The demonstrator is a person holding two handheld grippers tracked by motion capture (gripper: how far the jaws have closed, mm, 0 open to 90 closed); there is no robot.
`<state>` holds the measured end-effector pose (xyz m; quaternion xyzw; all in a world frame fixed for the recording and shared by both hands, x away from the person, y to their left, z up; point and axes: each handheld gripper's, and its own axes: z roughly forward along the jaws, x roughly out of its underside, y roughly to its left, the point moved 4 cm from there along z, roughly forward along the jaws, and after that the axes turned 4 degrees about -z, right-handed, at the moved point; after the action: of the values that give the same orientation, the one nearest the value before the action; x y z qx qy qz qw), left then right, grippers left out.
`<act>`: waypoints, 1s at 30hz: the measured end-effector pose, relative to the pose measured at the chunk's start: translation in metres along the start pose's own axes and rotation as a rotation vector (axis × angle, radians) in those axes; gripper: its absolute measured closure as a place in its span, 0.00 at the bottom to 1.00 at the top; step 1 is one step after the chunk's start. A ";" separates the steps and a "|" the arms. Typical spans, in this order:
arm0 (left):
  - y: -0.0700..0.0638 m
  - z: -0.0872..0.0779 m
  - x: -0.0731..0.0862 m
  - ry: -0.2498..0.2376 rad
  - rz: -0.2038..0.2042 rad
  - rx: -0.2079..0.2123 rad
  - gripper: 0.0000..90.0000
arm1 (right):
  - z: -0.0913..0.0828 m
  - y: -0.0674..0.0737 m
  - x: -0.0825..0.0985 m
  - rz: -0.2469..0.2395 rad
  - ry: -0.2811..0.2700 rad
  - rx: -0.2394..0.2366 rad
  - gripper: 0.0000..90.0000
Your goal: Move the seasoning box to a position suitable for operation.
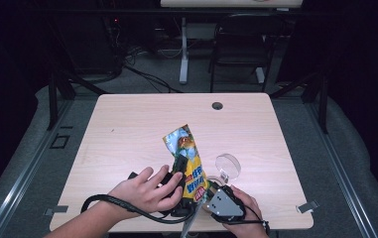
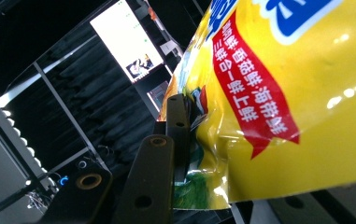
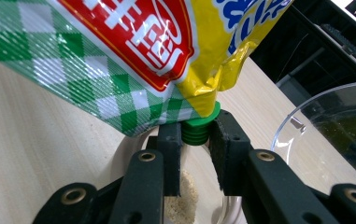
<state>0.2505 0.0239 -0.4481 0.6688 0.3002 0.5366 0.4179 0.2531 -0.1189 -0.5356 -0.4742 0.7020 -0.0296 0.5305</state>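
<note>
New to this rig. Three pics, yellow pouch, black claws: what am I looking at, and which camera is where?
No robot: a person holds a handheld two-jaw gripper in each hand at a wooden table. The high view looks down from above; the other two cameras ride on the grippers, looking along their black jaws. The left gripper is clamped on the side of a yellow seasoning pouch, holding it up. The right gripper has its jaws around the pouch's green screw cap. A clear round lid lies on the table beside them.

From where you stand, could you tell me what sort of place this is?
Probably a lab or recording studio rather than a kitchen: a lone wooden table stands amid black curtains, with loose cables on the floor and a lit monitor behind.
</note>
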 end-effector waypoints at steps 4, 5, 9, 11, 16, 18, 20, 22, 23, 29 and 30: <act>0.000 -0.002 0.001 -0.001 -0.001 -0.002 0.93 | -0.002 0.001 -0.001 0.008 -0.001 -0.002 0.83; 0.001 -0.003 0.001 0.000 0.000 -0.003 0.93 | -0.002 0.002 -0.001 0.011 -0.004 -0.006 0.83; 0.001 -0.004 0.003 0.000 0.000 -0.002 0.93 | -0.001 0.003 -0.003 0.011 -0.005 -0.011 0.83; 0.001 -0.005 0.004 -0.002 -0.003 -0.001 0.93 | -0.001 0.004 -0.004 0.014 -0.010 -0.014 0.83; 0.001 -0.005 0.004 0.003 0.000 0.002 0.93 | -0.001 0.004 -0.005 0.020 -0.008 -0.019 0.83; 0.001 -0.006 0.004 0.003 -0.001 0.003 0.93 | 0.000 0.005 -0.005 0.025 -0.014 -0.026 0.83; 0.001 -0.006 0.005 0.005 -0.002 0.002 0.93 | 0.000 0.005 -0.006 0.024 -0.016 -0.023 0.83; 0.001 -0.005 0.006 0.006 -0.004 0.001 0.93 | 0.001 0.005 -0.007 0.022 -0.019 -0.027 0.83; 0.001 -0.005 0.006 0.007 -0.005 0.002 0.93 | 0.002 0.005 -0.007 0.023 -0.018 -0.025 0.83; 0.000 -0.004 0.006 0.006 -0.007 0.006 0.93 | 0.002 0.005 -0.007 0.026 -0.015 -0.023 0.83; 0.000 -0.004 0.006 0.005 -0.007 0.006 0.93 | 0.002 0.005 -0.006 0.025 -0.010 -0.026 0.83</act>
<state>0.2481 0.0296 -0.4454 0.6678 0.3052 0.5359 0.4167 0.2514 -0.1113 -0.5343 -0.4724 0.7054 -0.0116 0.5284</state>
